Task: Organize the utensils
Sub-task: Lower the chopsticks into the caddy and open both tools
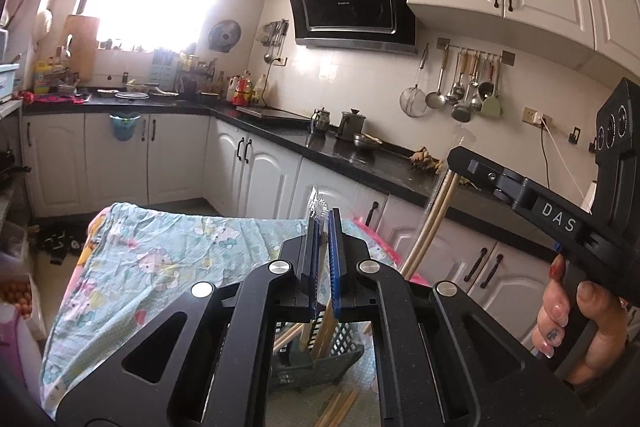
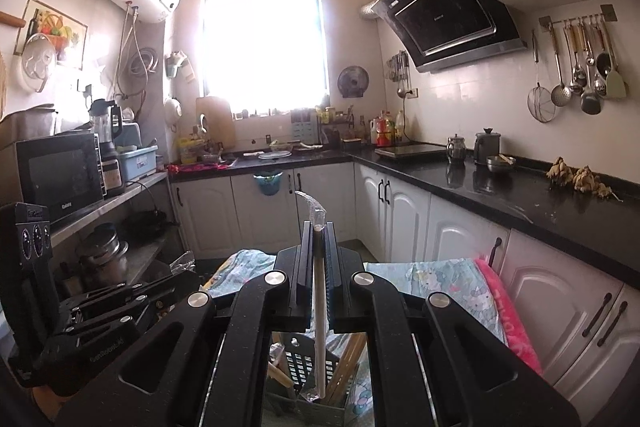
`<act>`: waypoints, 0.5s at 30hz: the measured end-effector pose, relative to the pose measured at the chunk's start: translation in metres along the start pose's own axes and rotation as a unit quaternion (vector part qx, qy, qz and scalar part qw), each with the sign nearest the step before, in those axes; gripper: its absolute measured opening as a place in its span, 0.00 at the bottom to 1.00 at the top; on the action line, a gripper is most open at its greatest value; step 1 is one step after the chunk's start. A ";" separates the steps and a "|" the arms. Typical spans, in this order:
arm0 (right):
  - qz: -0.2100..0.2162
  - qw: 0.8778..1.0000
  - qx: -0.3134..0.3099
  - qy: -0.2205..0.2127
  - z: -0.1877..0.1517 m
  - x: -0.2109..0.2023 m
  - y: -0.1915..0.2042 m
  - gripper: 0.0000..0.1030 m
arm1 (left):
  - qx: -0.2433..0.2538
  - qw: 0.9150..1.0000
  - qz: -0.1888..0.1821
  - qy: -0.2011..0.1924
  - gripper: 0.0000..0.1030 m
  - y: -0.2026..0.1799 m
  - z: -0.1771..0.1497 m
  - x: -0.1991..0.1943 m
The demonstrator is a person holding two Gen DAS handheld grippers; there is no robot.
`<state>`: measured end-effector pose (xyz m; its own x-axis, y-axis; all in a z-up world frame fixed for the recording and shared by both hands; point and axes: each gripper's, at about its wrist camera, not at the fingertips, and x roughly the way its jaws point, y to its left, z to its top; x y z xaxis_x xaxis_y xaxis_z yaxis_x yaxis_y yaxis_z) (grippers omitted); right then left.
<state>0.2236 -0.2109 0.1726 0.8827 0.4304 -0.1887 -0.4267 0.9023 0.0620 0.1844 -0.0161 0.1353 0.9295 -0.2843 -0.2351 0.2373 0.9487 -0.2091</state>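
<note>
My left gripper is shut on a crinkled clear plastic wrapper; I cannot tell whether chopsticks are inside it. Under it a dark green slotted basket stands on the table with wooden chopsticks upright in it. My right gripper is shut on a pale chopstick in a clear wrapper, which hangs down over the basket. In the left wrist view the right gripper is up at the right, with wrapped chopsticks slanting down from it. The left gripper shows low on the left in the right wrist view.
A light blue cartoon cloth covers the table, with a pink edge. Loose chopsticks lie by the basket. A black countertop over white cabinets runs along the right. A shelf with a microwave stands at the left.
</note>
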 end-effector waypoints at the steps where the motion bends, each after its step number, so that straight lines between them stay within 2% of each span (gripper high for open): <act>1: 0.000 1.000 0.000 0.001 -0.002 0.002 0.001 0.05 | 0.002 1.000 0.002 0.000 0.02 0.000 -0.002 0.002; 15: -0.004 1.000 -0.006 0.009 -0.031 0.031 -0.002 0.05 | -0.007 1.000 0.007 0.014 0.02 0.014 -0.029 0.024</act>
<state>0.2460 -0.2000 0.1363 0.8823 0.4224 -0.2077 -0.4218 0.9053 0.0496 0.2018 -0.0135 0.0995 0.9243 -0.2747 -0.2650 0.2200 0.9508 -0.2181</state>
